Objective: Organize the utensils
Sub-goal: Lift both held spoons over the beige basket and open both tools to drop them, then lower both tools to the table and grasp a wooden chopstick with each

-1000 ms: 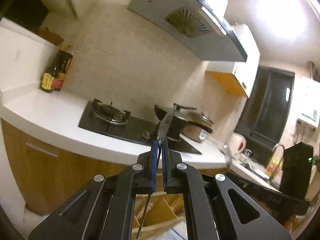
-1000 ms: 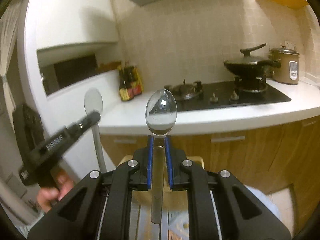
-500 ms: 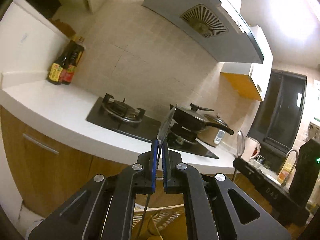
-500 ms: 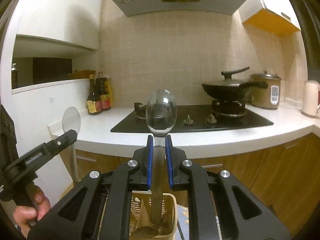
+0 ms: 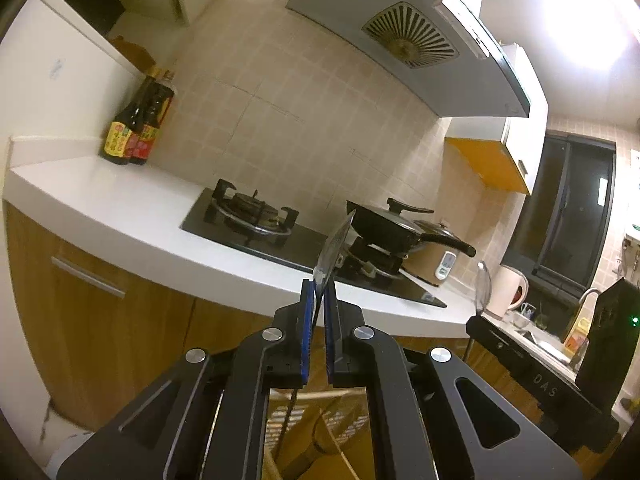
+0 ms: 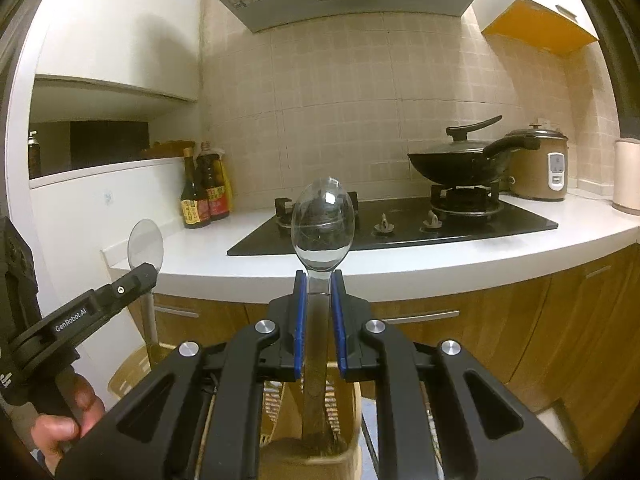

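My left gripper (image 5: 316,300) is shut on a metal spoon (image 5: 334,246), seen edge-on, bowl up, handle hanging down over a slotted tan utensil holder (image 5: 340,420) below. My right gripper (image 6: 319,292) is shut on a second metal spoon (image 6: 323,228), bowl up and facing the camera, handle reaching down into the same tan holder (image 6: 316,436). In the right wrist view the left gripper (image 6: 136,276) with its spoon (image 6: 145,244) is at the left. In the left wrist view the right gripper (image 5: 480,320) with its spoon (image 5: 483,284) is at the right.
A white counter (image 6: 440,260) carries a black gas hob (image 6: 400,228), a lidded wok (image 6: 460,164), a rice cooker (image 6: 540,168) and sauce bottles (image 6: 204,196). Wooden cabinet doors (image 6: 520,328) stand below. A kettle (image 5: 508,292) and sink (image 5: 544,340) are further right.
Both grippers have tilted and risen with their spoons, and the counter now sits lower in view. The holder now shows below both grippers. Both stay shut.
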### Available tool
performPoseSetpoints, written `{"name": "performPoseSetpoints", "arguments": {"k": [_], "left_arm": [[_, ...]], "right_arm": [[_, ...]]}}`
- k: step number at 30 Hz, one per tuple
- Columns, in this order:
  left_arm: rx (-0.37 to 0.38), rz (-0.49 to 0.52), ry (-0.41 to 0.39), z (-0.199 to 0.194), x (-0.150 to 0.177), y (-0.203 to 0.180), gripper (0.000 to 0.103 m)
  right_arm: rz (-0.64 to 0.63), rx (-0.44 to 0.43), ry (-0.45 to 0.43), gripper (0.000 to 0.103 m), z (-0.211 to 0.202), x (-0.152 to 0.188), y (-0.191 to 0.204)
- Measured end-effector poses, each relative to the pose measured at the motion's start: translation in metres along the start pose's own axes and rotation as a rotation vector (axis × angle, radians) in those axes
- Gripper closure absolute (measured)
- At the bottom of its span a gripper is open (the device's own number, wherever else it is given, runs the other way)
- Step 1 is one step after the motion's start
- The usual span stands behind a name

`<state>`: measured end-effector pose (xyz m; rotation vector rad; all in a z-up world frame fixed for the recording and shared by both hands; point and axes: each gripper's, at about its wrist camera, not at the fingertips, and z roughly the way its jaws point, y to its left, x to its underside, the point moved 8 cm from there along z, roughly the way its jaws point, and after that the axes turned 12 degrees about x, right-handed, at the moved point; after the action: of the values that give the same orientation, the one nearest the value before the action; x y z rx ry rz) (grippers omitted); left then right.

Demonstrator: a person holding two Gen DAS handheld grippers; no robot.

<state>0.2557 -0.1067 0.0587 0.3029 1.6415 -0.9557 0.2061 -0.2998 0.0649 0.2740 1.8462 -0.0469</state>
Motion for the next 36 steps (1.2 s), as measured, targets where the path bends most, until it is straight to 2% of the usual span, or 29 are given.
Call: {"name": "performPoseSetpoints", "arguments": {"k": [2, 3, 4, 8, 12, 15, 19, 21, 26, 29, 34, 36], "left_arm": [[0.010, 0.000, 0.014, -0.005, 0.002, 0.000, 0.089], [0.013, -0.001, 0.020, -0.008, 0.003, 0.000, 0.082], [0.017, -0.004, 0.024, -0.011, 0.004, 0.000, 0.081], [0.024, -0.018, 0.045, -0.023, 0.007, 0.001, 0.080], [0.039, -0.007, 0.069, -0.042, 0.005, -0.008, 0.073], [0.051, 0.020, 0.121, -0.055, 0.005, -0.021, 0.069], [0.075, 0.039, 0.227, -0.068, 0.013, -0.040, 0.064], [0.074, 0.051, 0.308, -0.074, 0.025, -0.048, 0.063], [0.000, 0.064, 0.531, -0.089, 0.067, -0.049, 0.063], [-0.046, 0.014, 0.702, -0.104, 0.103, -0.039, 0.063], [-0.088, -0.018, 0.911, -0.126, 0.157, -0.027, 0.063], [-0.070, -0.053, 0.964, -0.129, 0.173, -0.025, 0.064]], "right_arm": [[0.001, -0.033, 0.039, 0.076, -0.002, 0.004, -0.001], [0.007, -0.036, 0.040, 0.059, -0.005, 0.005, -0.002], [0.016, -0.033, 0.036, 0.050, -0.008, 0.006, -0.004], [0.041, -0.023, 0.049, 0.050, -0.025, 0.010, -0.015], [0.036, 0.006, 0.081, 0.050, -0.046, 0.014, -0.024], [-0.012, 0.028, 0.156, 0.050, -0.058, 0.022, -0.024], [-0.065, 0.040, 0.279, 0.050, -0.075, 0.041, -0.021], [-0.077, 0.025, 0.362, 0.050, -0.084, 0.054, -0.020], [-0.111, -0.032, 0.564, 0.050, -0.100, 0.093, -0.012], [-0.139, -0.068, 0.706, 0.051, -0.108, 0.127, -0.004], [-0.184, -0.093, 0.853, 0.067, -0.112, 0.167, 0.005], [-0.167, -0.112, 0.941, 0.067, -0.112, 0.186, 0.009]]}}
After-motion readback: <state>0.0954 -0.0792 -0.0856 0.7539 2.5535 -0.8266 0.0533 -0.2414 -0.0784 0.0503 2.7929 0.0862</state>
